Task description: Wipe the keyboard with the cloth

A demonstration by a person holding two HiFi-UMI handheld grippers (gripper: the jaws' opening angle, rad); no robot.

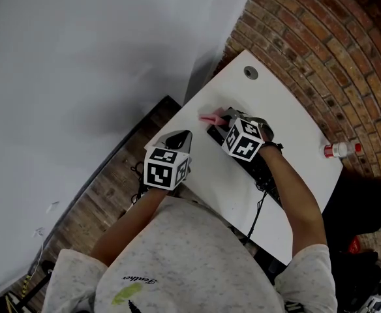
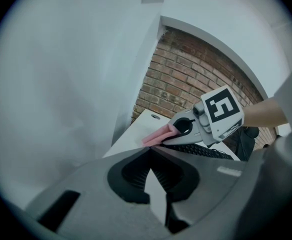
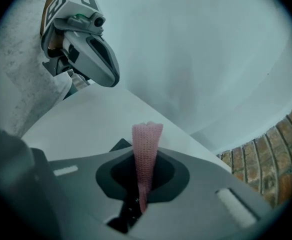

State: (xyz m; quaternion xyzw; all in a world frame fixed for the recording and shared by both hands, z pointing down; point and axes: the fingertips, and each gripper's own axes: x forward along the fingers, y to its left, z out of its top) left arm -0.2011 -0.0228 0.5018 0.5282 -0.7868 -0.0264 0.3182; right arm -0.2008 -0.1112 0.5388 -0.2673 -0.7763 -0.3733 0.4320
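A black keyboard [image 1: 263,175] lies along the white table [image 1: 210,181]. My right gripper [image 1: 224,117] hovers over its far end, shut on a folded pink cloth [image 1: 209,118] that sticks out past the jaw tips. In the right gripper view the cloth [image 3: 146,144] stands up between the shut jaws of that gripper [image 3: 144,166]. The left gripper view shows the cloth [image 2: 156,135] above the keyboard [image 2: 201,151]. My left gripper [image 1: 181,138] hangs over the table's left edge, apart from the keyboard, shut on nothing [image 2: 149,151].
A small bottle with a red cap [image 1: 338,150] lies near the table's right edge. A round cable hole [image 1: 250,72] sits at the far end. A black cable [image 1: 256,215] runs off the near edge. A white wall stands left, brick wall beyond.
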